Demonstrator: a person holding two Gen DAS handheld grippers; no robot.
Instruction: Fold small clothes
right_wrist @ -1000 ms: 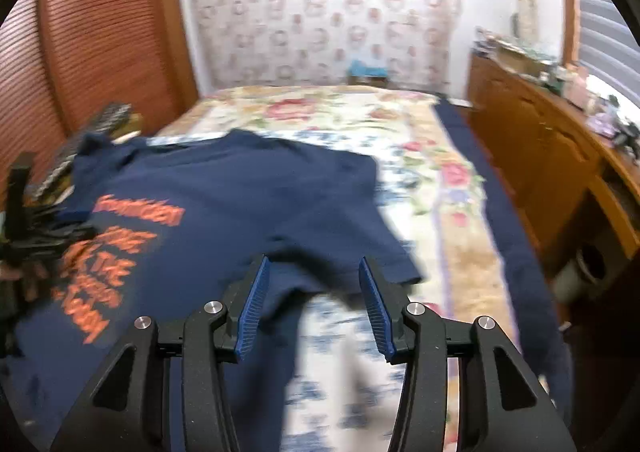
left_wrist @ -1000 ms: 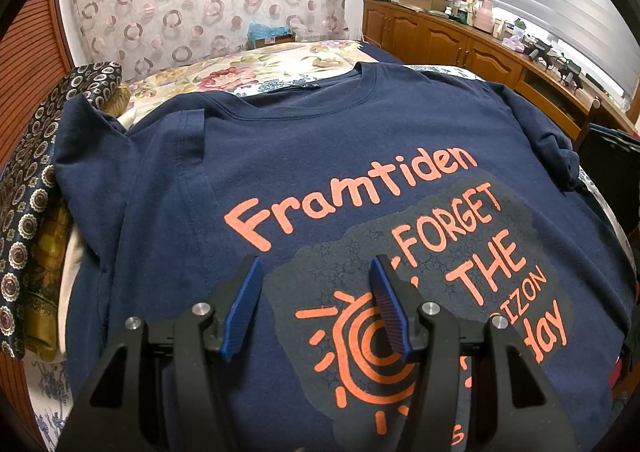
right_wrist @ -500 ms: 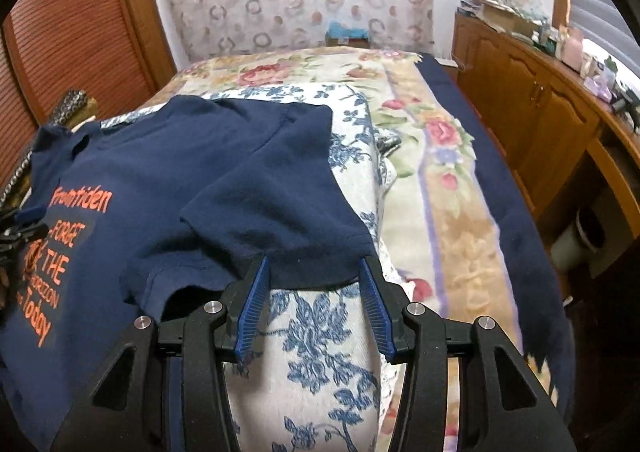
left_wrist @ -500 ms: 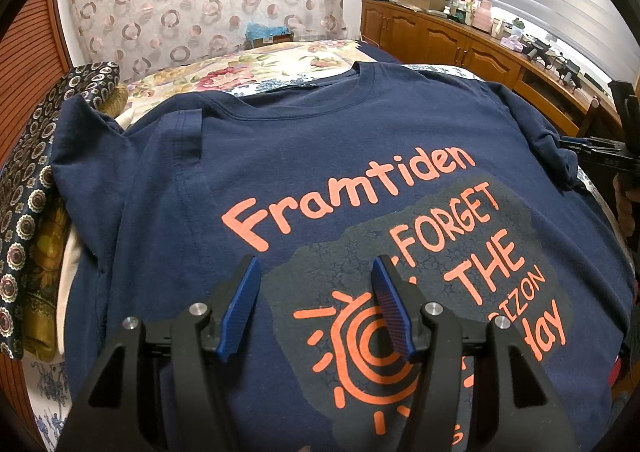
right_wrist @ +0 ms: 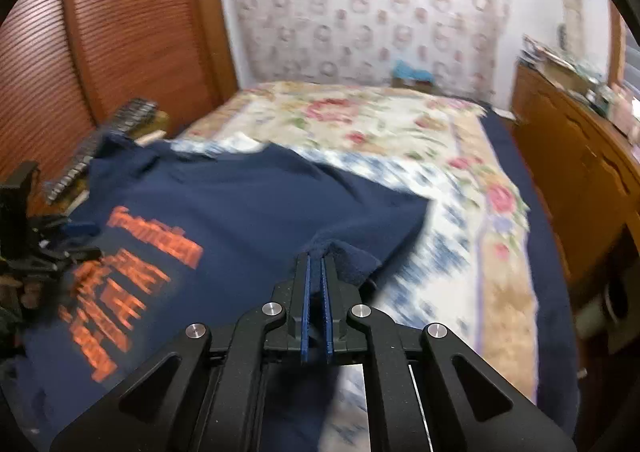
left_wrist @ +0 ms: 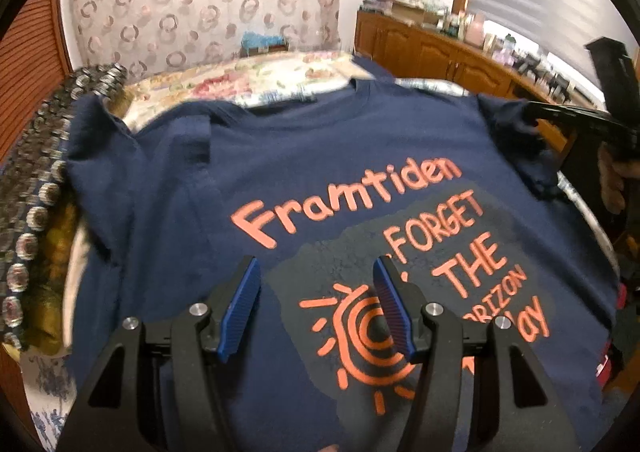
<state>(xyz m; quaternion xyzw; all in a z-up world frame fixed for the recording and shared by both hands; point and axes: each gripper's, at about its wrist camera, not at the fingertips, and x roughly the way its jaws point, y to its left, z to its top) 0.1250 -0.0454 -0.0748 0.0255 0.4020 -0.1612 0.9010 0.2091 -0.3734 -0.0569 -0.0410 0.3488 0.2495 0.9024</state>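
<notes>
Over the bed, right claw (right_wrist: 316,284) pinches the T-shirt (right_wrist: 240,204) sleeve; left claw (left_wrist: 316,312) hovers apart, empty.

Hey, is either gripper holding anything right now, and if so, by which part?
The right gripper is shut on the navy T-shirt, pinching its sleeve edge. The left gripper is open, holding nothing.
</notes>
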